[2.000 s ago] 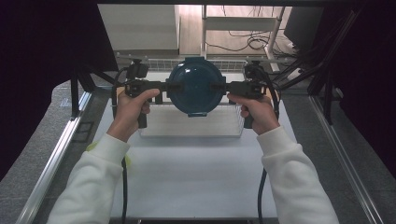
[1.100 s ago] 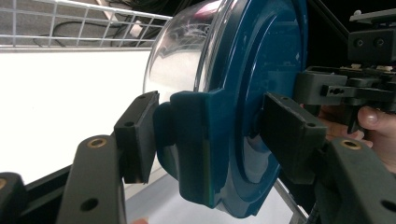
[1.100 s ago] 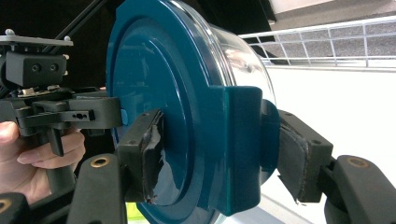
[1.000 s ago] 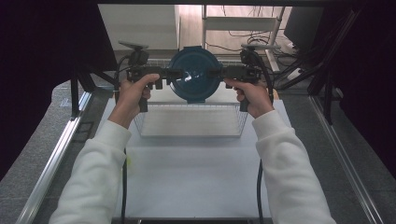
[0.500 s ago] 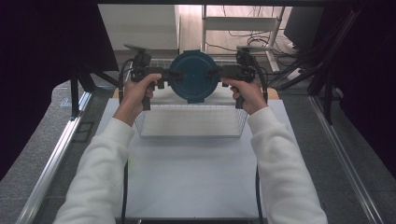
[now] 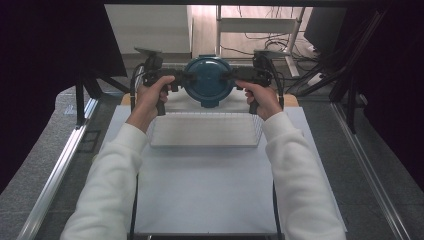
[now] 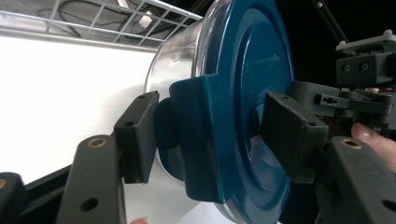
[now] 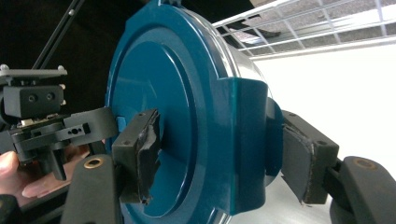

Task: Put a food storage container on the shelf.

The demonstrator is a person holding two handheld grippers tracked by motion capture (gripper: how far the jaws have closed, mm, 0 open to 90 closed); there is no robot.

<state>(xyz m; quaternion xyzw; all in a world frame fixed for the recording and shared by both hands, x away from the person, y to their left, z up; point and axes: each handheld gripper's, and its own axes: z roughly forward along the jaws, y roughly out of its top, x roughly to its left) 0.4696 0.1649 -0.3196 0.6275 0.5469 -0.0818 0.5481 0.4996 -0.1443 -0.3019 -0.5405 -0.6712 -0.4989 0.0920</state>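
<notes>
White tabletop [image 6: 205, 185] fills the lower middle of the high view, with grey floor to either side, a dark curtain at the upper left, and cables on pale flooring at the top centre beyond the table's far edge. Lying across the middle of the sheet is a white wire rack [image 6: 205, 130], just in front of my hands. I hold the blue-lidded clear container [image 6: 208, 82] up near the top centre of that view, above the far edge of the table, caught between both tools. My left gripper [image 7: 205, 135] pinches the lid's tab on one side, one pad on the lid's face and the other behind the rim; my right gripper [image 8: 219, 158] clamps the opposite tab the same way. Compared with two seconds ago, the container has travelled from above the rack toward the top of the frame, my arms have stretched farther out, and the whole rack now lies uncovered. Over the last half second it has barely shifted. In the left gripper view the rack's wire grid runs along the upper left.
</notes>
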